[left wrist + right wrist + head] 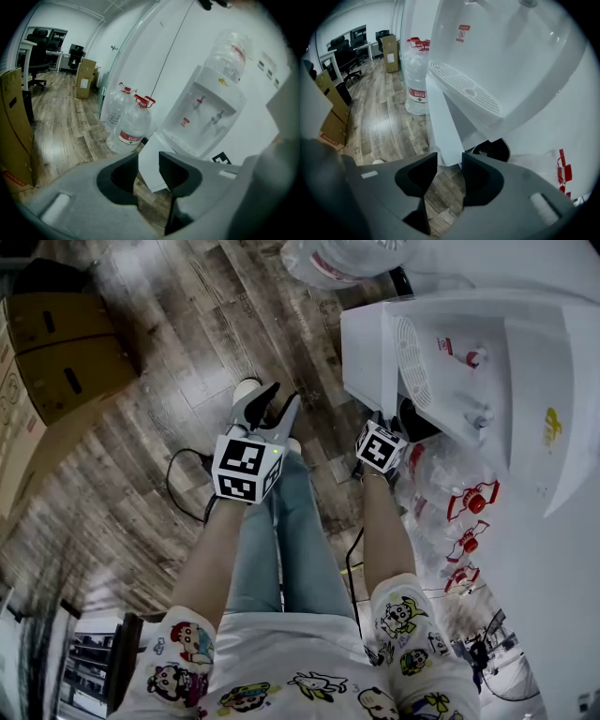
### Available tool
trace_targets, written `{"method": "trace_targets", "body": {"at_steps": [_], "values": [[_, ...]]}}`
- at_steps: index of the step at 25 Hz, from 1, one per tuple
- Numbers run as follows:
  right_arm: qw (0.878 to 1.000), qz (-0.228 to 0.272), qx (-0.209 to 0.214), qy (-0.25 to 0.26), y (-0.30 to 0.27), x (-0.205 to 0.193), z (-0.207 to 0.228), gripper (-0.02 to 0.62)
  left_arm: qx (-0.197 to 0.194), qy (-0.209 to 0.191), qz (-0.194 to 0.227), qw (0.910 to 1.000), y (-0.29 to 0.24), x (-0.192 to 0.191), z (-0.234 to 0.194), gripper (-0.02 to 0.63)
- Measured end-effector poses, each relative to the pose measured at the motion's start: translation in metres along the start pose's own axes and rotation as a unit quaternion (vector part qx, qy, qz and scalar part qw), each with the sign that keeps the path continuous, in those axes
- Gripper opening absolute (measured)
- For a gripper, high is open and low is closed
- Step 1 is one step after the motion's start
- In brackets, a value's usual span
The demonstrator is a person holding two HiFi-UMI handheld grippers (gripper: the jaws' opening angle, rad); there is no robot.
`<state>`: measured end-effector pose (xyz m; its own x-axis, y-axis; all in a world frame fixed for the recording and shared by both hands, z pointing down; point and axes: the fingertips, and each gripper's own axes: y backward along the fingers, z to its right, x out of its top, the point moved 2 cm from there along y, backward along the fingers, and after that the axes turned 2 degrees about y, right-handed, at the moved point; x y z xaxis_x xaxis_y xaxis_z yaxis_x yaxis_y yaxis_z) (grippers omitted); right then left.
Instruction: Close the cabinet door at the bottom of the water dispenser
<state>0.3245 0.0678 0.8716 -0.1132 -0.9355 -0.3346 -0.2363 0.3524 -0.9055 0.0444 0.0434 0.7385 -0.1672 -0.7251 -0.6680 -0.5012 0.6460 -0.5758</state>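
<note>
The white water dispenser [450,343] stands at the upper right of the head view. Its bottom cabinet door [440,122] stands open, a white panel jutting out below the drip tray [464,89]; in the left gripper view the door [151,164] shows just beyond the jaws. My right gripper [450,161] is open, pointing steeply down at the door's lower edge with nothing between its pads. In the head view only its marker cube [380,446] shows, close to the dispenser's base. My left gripper [272,401] is open and empty, held left of the dispenser.
Several large water bottles with red caps [133,129] stand on the wooden floor beside the dispenser. Cardboard boxes [56,343] lie at the far left. A black cable [183,484] runs over the floor by my legs. Office chairs [37,47] stand far back.
</note>
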Motion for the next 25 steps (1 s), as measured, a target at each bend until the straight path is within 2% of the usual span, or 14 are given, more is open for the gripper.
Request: {"method": "trace_targets", "body": {"at_steps": [4,9,19,25], "values": [[0.999,-0.013,-0.023,-0.047,-0.005,-0.006,0.012,0.17,0.001,0.005,0.0,1.0,0.001,-0.004,-0.004,0.133],[0.998,-0.013,-0.036,-0.057,-0.012,-0.006,0.021,0.164,-0.002,0.007,-0.002,1.0,0.001,-0.009,-0.004,0.133],[0.995,-0.009,-0.091,-0.031,-0.022,0.009,0.056,0.127,-0.005,0.013,0.002,0.9999,0.001,-0.013,-0.006,0.133],[0.994,-0.014,-0.108,-0.025,-0.028,0.013,0.07,0.12,-0.007,0.011,-0.001,0.9999,0.001,-0.015,-0.006,0.133]]}}
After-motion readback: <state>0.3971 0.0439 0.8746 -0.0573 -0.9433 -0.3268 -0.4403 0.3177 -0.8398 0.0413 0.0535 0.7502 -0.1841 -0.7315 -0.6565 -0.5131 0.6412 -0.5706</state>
